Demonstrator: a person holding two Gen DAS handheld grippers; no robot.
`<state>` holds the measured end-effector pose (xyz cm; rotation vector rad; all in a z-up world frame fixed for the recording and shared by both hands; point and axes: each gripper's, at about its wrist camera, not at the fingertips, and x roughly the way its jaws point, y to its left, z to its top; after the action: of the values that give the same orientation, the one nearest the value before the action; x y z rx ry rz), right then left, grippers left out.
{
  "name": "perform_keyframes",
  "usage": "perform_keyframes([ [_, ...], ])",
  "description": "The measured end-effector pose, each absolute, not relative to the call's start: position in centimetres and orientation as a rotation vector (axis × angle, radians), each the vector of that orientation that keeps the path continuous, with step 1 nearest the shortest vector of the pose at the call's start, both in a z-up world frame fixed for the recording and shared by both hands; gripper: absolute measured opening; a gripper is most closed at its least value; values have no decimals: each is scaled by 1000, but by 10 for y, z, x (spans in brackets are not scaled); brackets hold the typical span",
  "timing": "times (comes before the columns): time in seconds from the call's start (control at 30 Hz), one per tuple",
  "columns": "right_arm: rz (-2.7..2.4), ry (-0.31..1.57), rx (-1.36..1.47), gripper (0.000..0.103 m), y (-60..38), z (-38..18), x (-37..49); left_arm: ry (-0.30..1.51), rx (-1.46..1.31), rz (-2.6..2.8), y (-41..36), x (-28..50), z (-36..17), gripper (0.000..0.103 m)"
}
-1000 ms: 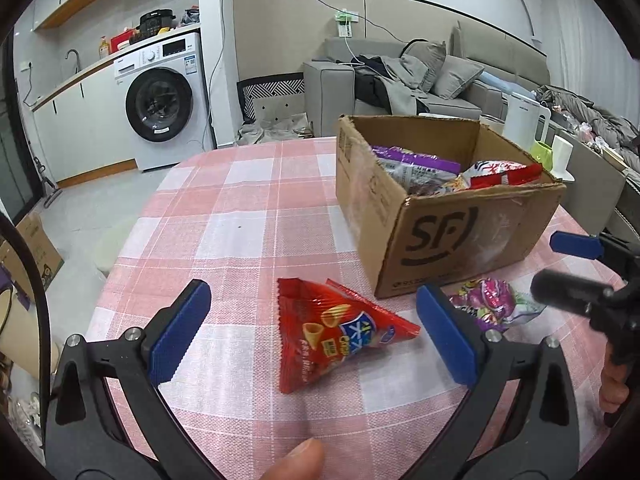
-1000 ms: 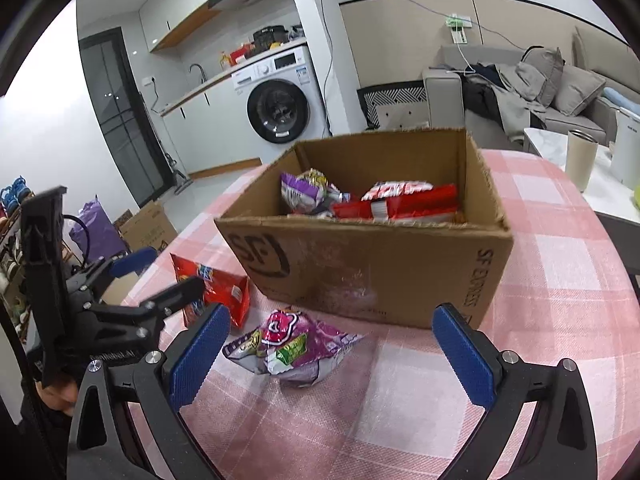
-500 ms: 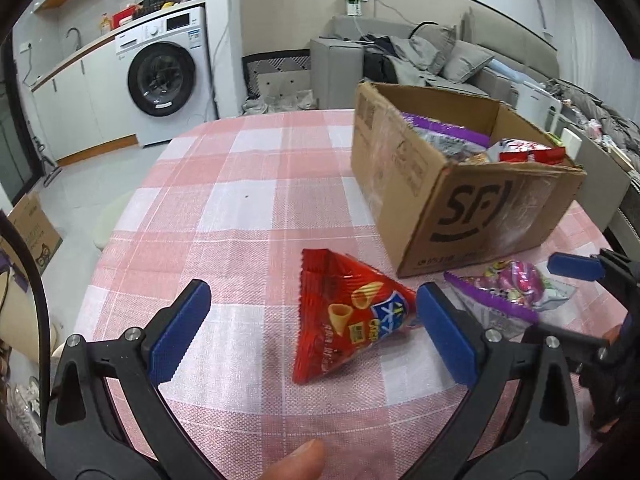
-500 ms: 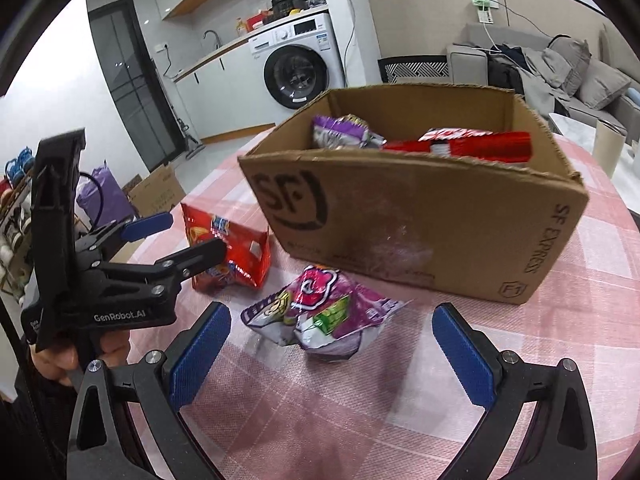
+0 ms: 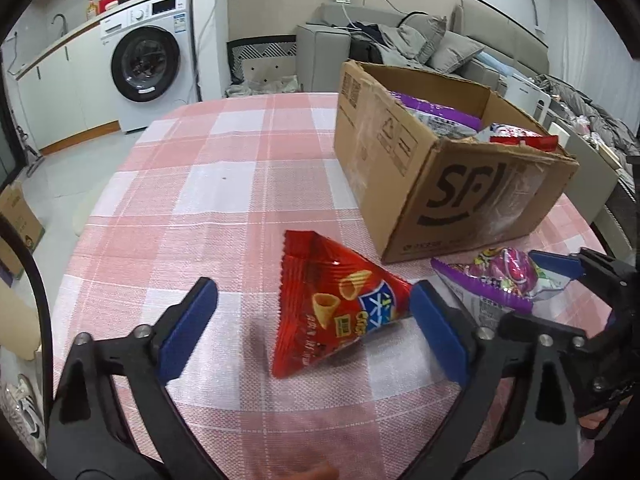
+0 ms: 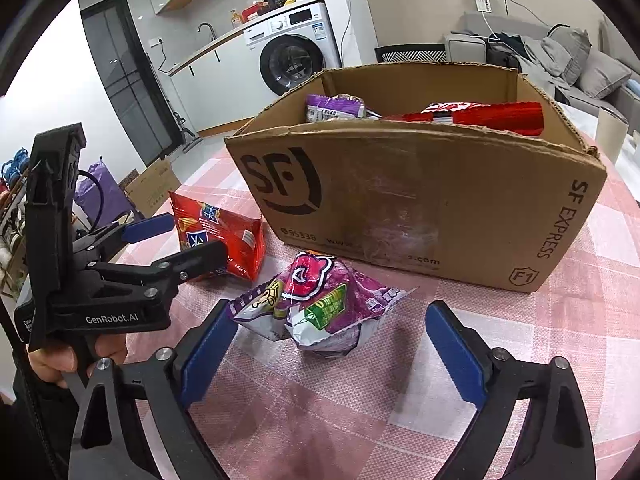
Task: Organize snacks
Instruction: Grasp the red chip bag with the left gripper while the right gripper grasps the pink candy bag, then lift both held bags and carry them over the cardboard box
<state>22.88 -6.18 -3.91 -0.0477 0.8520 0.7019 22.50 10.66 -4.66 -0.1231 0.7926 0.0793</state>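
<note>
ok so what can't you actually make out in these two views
- Cardboard box contents: both views show only the tops of a purple bag and a red bag; the walls hide anything deeper.
- Red snack bag, right wrist view: the left gripper covers its lower left.
- Purple snack bag, left wrist view: the right gripper overlaps it.
</note>
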Motion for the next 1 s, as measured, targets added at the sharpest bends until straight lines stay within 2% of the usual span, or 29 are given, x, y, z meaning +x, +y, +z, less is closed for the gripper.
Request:
perform_keyframes([
  [0.07, 707, 860, -50, 87, -60, -41, 230, 796, -137, 46, 106, 227, -48, 84],
  [0.17, 711, 866, -46, 85, -58, -43, 231, 797, -147, 14, 104, 228, -50, 74],
  [0.3, 712, 865, -41, 85, -58, -44, 230, 807, -169, -44, 102, 228, -51, 55],
  [0.5, 723, 863, -36, 82, -57, -44, 230, 799, -173, -54, 101, 227, -51, 44],
  [0.7, 733, 856, -39, 78, -56, -43, 228, 798, -178, -60, 101, 224, -49, 41],
  [0.8, 736, 852, -39, 72, -56, -43, 227, 798, -179, -61, 102, 222, -48, 41],
  [0.93, 740, 836, -32, 58, -58, -42, 227, 798, -180, -61, 102, 221, -48, 41],
  [1.0, 742, 835, -27, 55, -59, -41, 227, 798, -178, -61, 102, 221, -48, 41],
])
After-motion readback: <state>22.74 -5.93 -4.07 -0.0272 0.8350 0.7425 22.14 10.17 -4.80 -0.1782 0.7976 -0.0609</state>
